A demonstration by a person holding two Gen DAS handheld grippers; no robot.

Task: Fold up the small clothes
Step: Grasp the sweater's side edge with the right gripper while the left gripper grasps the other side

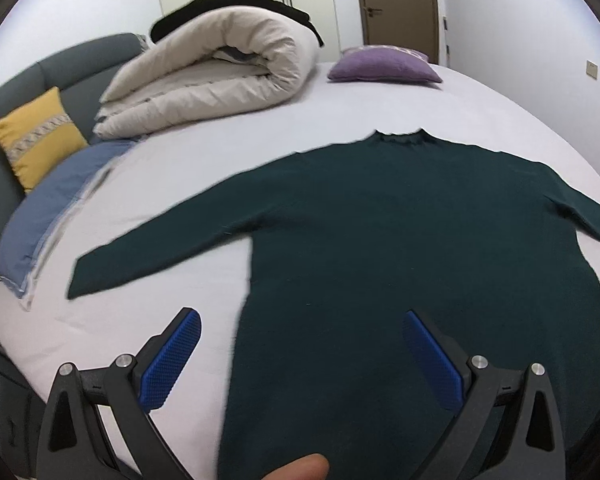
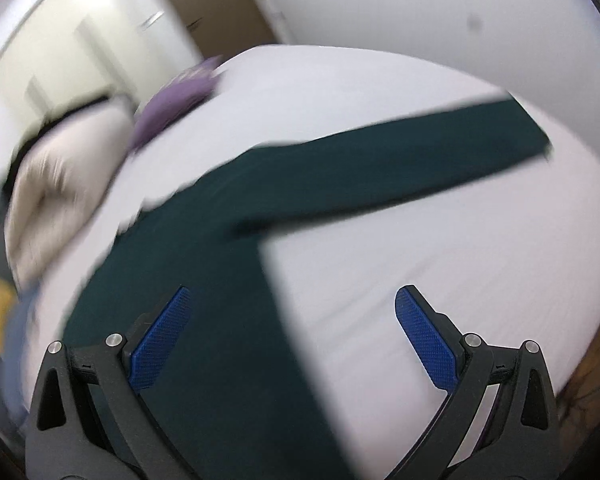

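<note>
A dark green long-sleeved sweater (image 1: 400, 232) lies flat on the white bed sheet (image 1: 172, 184), collar away from me and both sleeves spread out. My left gripper (image 1: 300, 316) hovers open above the sweater's lower left edge, holding nothing. In the blurred right wrist view the same sweater (image 2: 220, 280) fills the lower left, its right sleeve (image 2: 420, 152) stretching toward the far right. My right gripper (image 2: 292, 292) is open over the sweater's right side edge, one blue pad above cloth and the other above bare sheet.
A rolled cream duvet (image 1: 208, 76) and a purple cushion (image 1: 384, 66) lie at the far side of the bed. A yellow cushion (image 1: 36, 136) leans on the grey headboard (image 1: 60, 60), with a blue pillow (image 1: 48, 216) below. A fingertip (image 1: 300, 470) shows at the bottom edge.
</note>
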